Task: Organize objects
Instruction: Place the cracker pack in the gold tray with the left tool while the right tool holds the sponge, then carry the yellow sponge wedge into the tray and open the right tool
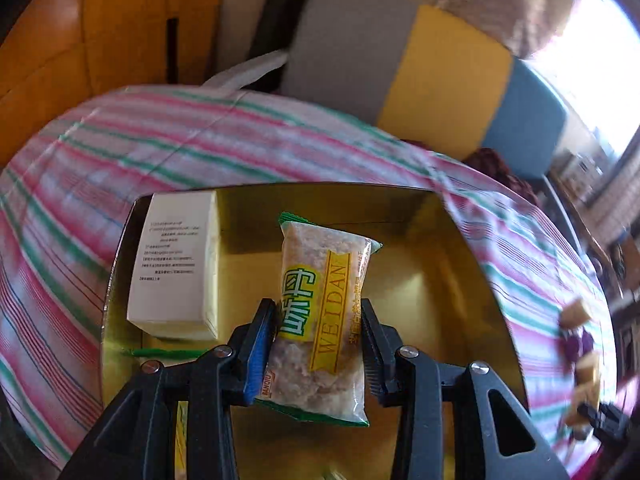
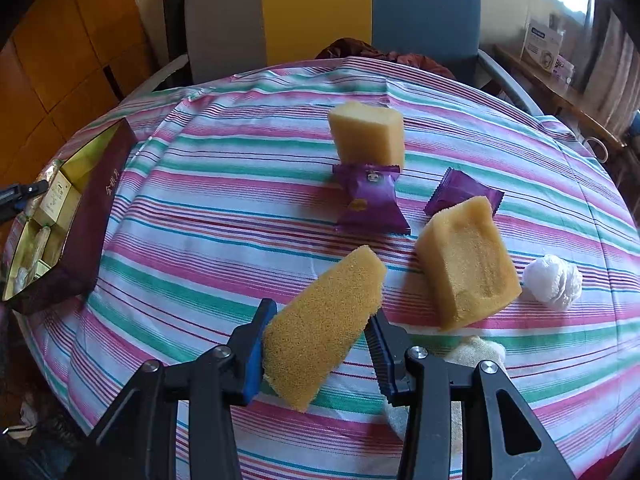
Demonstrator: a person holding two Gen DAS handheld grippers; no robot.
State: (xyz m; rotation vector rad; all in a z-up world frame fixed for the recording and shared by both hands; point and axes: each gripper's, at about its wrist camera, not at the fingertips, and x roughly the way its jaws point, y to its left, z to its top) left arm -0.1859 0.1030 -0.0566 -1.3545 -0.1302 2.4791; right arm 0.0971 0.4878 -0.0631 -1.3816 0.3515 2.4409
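Observation:
My left gripper [image 1: 316,312] is shut on a clear snack packet [image 1: 324,264] with a yellow and green label. It holds the packet above the gold-lined box [image 1: 432,280]. A white carton [image 1: 176,264] lies in the box's left part. My right gripper [image 2: 320,316] is shut on a yellow sponge wedge [image 2: 324,344], just above the striped tablecloth [image 2: 224,208]. In the right wrist view the same box [image 2: 92,216], maroon outside, stands at the table's left edge with several packets inside.
Two more yellow sponge blocks [image 2: 368,132] [image 2: 468,264], two purple packets [image 2: 370,200] [image 2: 460,192] and a white wrapped ball [image 2: 554,282] lie on the cloth. A cream cloth [image 2: 476,352] lies under my right fingers. A chair [image 2: 316,8] stands behind the table.

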